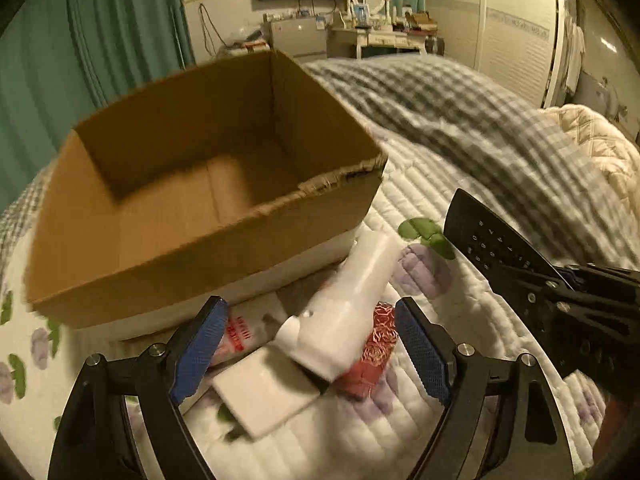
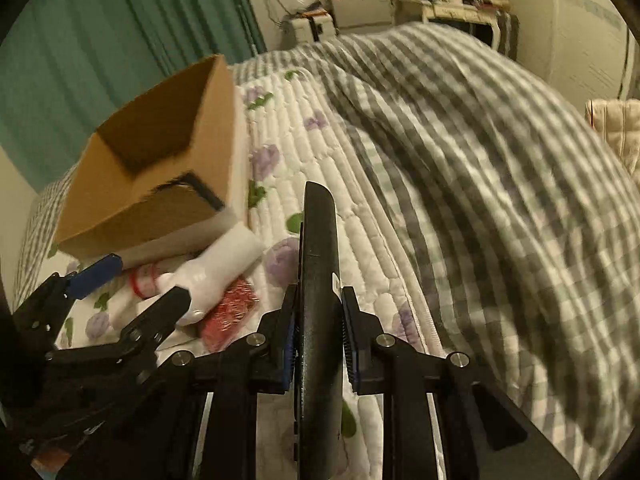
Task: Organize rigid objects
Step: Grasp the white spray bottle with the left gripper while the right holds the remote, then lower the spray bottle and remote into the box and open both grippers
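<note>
An open, empty cardboard box sits on the quilted bed; it also shows in the right wrist view. In front of it lie a white bottle-shaped object, a red patterned packet, a flat white box and a white tube with red print. My left gripper is open, its blue pads on either side of this pile. My right gripper is shut on a black remote control, held above the bed; the remote also shows in the left wrist view.
A grey checked blanket is heaped over the right of the bed. A white floral quilt covers the mattress. Green curtains hang behind the box. A dresser with a mirror stands at the far wall.
</note>
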### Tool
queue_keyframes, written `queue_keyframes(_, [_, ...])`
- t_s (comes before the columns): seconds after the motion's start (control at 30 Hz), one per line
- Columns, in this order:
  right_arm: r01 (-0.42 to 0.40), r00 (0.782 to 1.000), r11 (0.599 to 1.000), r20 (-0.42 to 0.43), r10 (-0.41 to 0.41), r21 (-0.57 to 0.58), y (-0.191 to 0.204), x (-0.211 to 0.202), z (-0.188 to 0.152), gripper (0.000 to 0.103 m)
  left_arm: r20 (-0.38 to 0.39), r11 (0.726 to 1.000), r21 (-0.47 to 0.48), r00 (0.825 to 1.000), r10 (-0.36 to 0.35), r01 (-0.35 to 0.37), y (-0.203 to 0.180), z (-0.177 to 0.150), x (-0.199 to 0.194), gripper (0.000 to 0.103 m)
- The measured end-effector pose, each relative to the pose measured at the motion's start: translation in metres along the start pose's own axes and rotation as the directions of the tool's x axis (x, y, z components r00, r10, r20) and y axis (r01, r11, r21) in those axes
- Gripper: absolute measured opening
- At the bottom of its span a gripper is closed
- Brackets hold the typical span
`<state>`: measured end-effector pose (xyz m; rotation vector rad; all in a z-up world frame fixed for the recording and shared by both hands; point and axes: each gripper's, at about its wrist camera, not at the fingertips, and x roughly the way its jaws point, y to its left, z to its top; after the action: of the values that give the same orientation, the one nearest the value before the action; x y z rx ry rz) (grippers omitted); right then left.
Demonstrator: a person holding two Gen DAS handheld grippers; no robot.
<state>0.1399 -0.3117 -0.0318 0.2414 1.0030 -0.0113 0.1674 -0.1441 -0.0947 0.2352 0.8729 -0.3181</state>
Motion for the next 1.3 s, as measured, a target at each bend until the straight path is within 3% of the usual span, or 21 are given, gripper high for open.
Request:
queue_keyframes(0.03, [0.012, 1.000, 1.000, -0.004, -0.012, -0.003, 0.000, 0.005, 0.000, 0.019, -0.010, 1.000, 0.001, 1.000, -0.008, 0.008, -0.001, 0.000, 0.006, 0.086])
queue_keyframes(0.13, [0.005, 1.000, 1.000, -0.013, -0.006, -0.007, 0.003, 0.015, -0.002, 0.019, -0.042, 1.000, 0.020, 0.999, -0.013, 0.014, -0.007, 0.000, 0.022, 0.069])
queue_keyframes(0.37, [0.016, 1.000, 0.999, -0.007, -0.016, -0.036, 0.009, 0.018, -0.003, 0.019, -0.032, 0.999, 0.039, 0.999, -0.021, 0.023, -0.011, -0.006, 0.012, 0.068])
queue_keyframes(0.63, [0.019, 0.999, 0.999, 0.041, -0.017, -0.041, 0.011, -0.015, -0.007, 0.019, 0.041, 1.000, -0.005, 0.999, -0.017, 0.018, -0.006, -0.018, -0.050, 0.068])
queue_keyframes(0.77, [0.043, 0.995, 0.995, 0.089, -0.035, -0.086, 0.024, -0.043, -0.008, 0.019, 0.034, 0.999, -0.048, 0.999, 0.022, -0.021, 0.004, -0.020, -0.083, 0.068])
queue_keyframes(0.93, [0.028, 0.989, 0.987, 0.146, -0.005, -0.155, 0.047, -0.080, -0.004, 0.019, 0.099, 0.992, -0.114, 0.993, 0.069, -0.057, 0.027, -0.015, -0.126, 0.068])
queue_keyframes(1.13, [-0.031, 0.973, 0.969, 0.212, 0.085, -0.247, 0.084, -0.119, 0.027, 0.019, 0.184, 0.979, -0.162, 0.971, 0.152, -0.122, 0.060, 0.015, -0.173, 0.068])
queue_keyframes(1.3, [-0.043, 0.958, 0.936, 0.252, 0.138, -0.349, 0.122, -0.131, 0.065, 0.019, 0.222, 0.964, -0.204, 0.951, 0.216, -0.171, 0.087, 0.043, -0.183, 0.068])
